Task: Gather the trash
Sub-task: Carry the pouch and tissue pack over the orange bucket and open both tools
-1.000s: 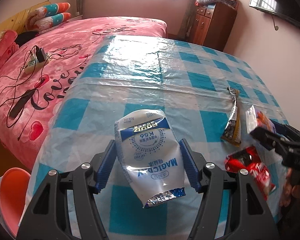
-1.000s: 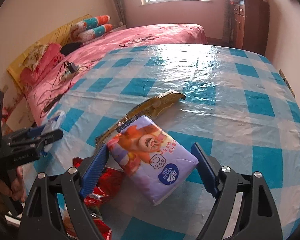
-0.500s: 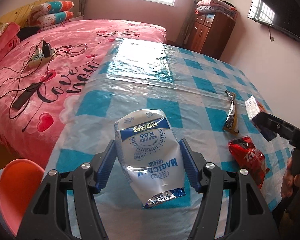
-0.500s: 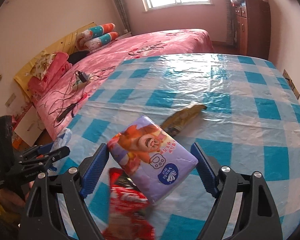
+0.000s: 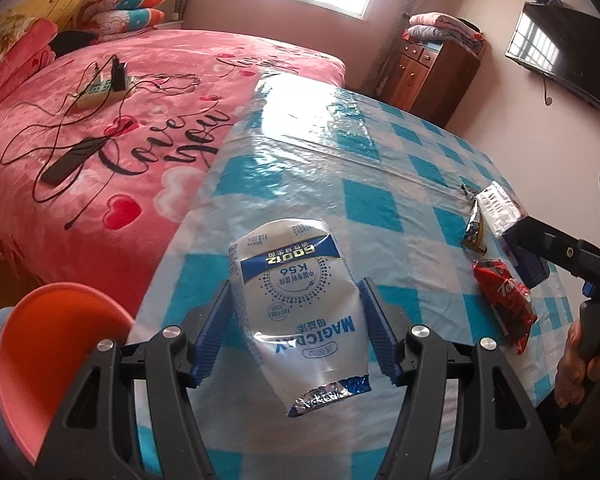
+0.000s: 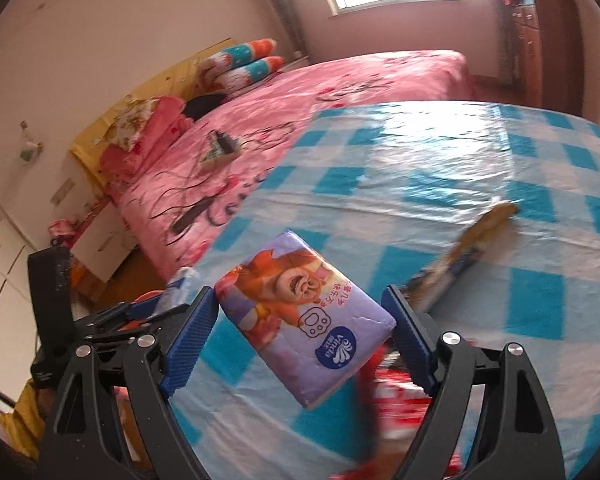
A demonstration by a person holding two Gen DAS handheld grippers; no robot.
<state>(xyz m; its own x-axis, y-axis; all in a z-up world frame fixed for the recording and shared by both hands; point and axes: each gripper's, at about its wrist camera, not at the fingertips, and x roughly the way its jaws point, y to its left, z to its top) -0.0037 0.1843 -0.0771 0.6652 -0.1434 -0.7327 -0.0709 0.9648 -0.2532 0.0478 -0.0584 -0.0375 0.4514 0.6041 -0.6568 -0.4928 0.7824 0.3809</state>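
Note:
My left gripper [image 5: 296, 332] is shut on a white and blue milk pouch [image 5: 296, 308], held above the near left part of the blue checked table [image 5: 340, 168]. My right gripper [image 6: 300, 336] is shut on a purple tissue pack [image 6: 300, 320] with a cartoon bear, held above the table; that pack also shows at the right of the left wrist view [image 5: 500, 210]. A red snack wrapper [image 5: 504, 304] and a gold and black wrapper [image 5: 474, 224] lie on the table. The gold wrapper [image 6: 472, 244] and the blurred red wrapper [image 6: 396, 392] show in the right wrist view.
An orange basin [image 5: 48, 356] sits low to the left of the table. A pink bed [image 5: 120, 120] with a power strip and cables lies beyond it. A wooden cabinet [image 5: 436, 68] stands at the far wall, a TV [image 5: 560, 56] on the right wall.
Both grippers have risen and swung left with their loads. The orange basin has come further into the left view, and the wrappers on the table look farther off.

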